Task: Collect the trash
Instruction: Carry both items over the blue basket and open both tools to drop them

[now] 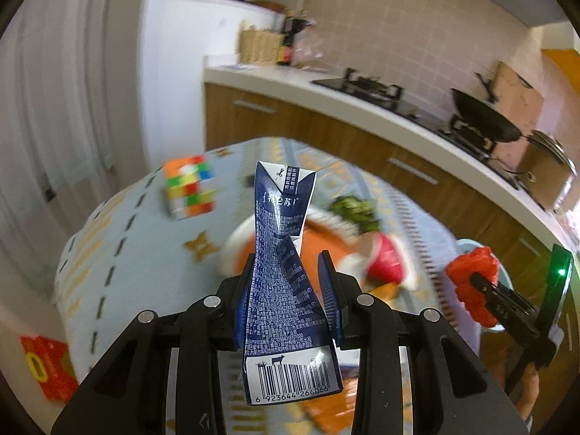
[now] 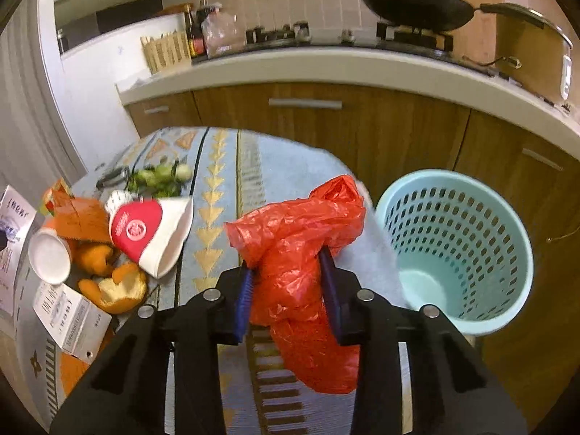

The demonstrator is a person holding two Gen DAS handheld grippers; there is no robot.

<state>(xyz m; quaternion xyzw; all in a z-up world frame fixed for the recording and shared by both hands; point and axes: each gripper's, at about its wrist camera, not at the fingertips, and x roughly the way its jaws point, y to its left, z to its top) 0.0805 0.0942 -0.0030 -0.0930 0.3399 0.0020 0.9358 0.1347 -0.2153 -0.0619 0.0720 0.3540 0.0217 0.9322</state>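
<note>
A: Left wrist view: the left gripper [image 1: 290,290] pinches a flattened milk carton [image 1: 281,253], creased glossy blue card, barcode end nearest the lens, held clear above the patterned table [image 1: 119,232]. At three o'clock the right gripper [image 1: 471,284] is in shot with its red bag.

B: Right wrist view: the right gripper [image 2: 288,279] clamps a crumpled red plastic bag [image 2: 301,253], thin and crinkly. The perforated mint wastebasket [image 2: 456,246] waits at three o'clock, seemingly empty.

A: Carry stage, I'd say. Next, swing over the rim and release. Paper cups [image 2: 152,235] and orange peel [image 2: 116,286] remain at nine o'clock.
</note>
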